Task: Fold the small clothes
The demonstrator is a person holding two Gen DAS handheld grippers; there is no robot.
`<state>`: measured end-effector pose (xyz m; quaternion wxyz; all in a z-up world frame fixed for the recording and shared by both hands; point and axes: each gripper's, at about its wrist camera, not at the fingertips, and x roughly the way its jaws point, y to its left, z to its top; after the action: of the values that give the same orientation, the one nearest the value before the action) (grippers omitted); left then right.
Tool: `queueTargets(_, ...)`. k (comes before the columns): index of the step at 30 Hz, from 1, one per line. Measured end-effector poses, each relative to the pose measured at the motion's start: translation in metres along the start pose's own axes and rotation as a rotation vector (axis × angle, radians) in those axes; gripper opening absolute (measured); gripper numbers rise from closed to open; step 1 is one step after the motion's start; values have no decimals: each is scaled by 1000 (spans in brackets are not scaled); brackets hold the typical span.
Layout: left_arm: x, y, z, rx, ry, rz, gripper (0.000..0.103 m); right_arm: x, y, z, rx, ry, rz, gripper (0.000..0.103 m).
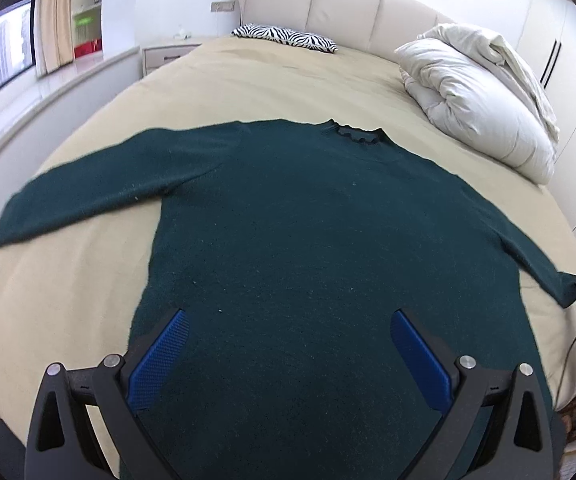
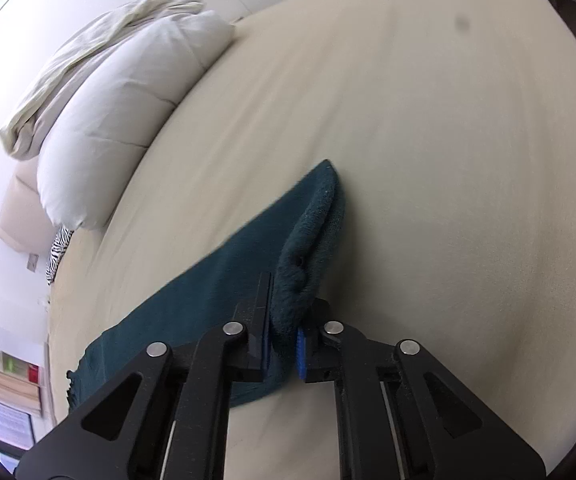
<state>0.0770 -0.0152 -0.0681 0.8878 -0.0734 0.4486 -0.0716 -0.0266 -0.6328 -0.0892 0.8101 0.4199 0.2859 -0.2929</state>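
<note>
On bed: sweater (image 1: pixel 288 216) lies flat, face up on the bed (image 1: pixel 68 304), sleeves spread.
Left gripper (image 1: pixel 288 340): tongs spread wide above the hem, nothing between them.
Right gripper (image 2: pixel 284 336): pinches the right cuff (image 2: pixel 312 232).
Risk: the thin bunched pinch may slip as the sleeve is carried over; soft knit could drag and wrinkle the body.
Left view only: whole sweater, collar (image 1: pixel 358 136), duvet (image 1: pixel 484 100).
Right view only: the cuff pinch, close up.

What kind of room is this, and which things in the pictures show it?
Most likely a bedroom in a home. A large bed with a padded headboard fills the view, a folded duvet lies at its head, and a nightstand stands beside it. A green sweater is spread on the bed.
</note>
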Motion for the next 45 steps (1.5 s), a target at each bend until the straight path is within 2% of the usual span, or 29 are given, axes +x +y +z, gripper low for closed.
queueTargets(3,1,11,2,-43,-3,-54,102,-15,55,-8,-136,-27,46,7)
queueTargets(6,2,24,5,-84,-8,-96,102,-23,137,-28,-304,-30,137,7)
queueTargets(9,2,39,9,-131,-17,-135,102,-23,232,-79,-504,9,246,7)
queueTargets(12,2,54,14,-162,-35,-152,102,-16,304,-146,-660,68,327,7)
queueTargets(15,6,67,21,-191,-41,-174,101,5,350,-214,-757,149,367,7)
queueTargets(18,15,73,28,-209,-32,-200,101,31,371,-268,-806,230,361,9)
queueTargets(21,28,68,37,-201,-11,-225,101,51,369,-309,-839,309,350,15)
queueTargets(22,32,67,39,-200,-6,-240,101,54,365,-315,-847,327,358,33)
queueTargets(23,38,63,43,-200,-1,-259,101,53,359,-317,-843,336,373,58)
queueTargets(25,51,51,50,-196,15,-285,101,33,338,-319,-809,319,429,74)
queueTargets(28,77,24,64,-181,52,-321,100,7,311,-307,-772,273,477,75)
queueTargets(32,117,-15,81,-142,124,-334,81,-7,254,-271,-634,267,484,75)
queueTargets(34,140,-30,87,-125,168,-315,71,-10,223,-256,-539,282,496,75)
queueTargets(36,150,-42,93,-97,164,-276,66,0,207,-240,-474,289,489,75)
queueTargets(37,150,-47,95,-79,159,-263,61,3,197,-233,-440,291,483,75)
queueTargets(39,151,-55,100,-48,176,-244,27,13,181,-218,-374,295,489,75)
queueTargets(42,149,-59,100,0,167,-227,10,25,153,-202,-279,311,488,75)
queueTargets(45,142,-56,103,13,144,-232,9,34,138,-190,-231,318,484,75)
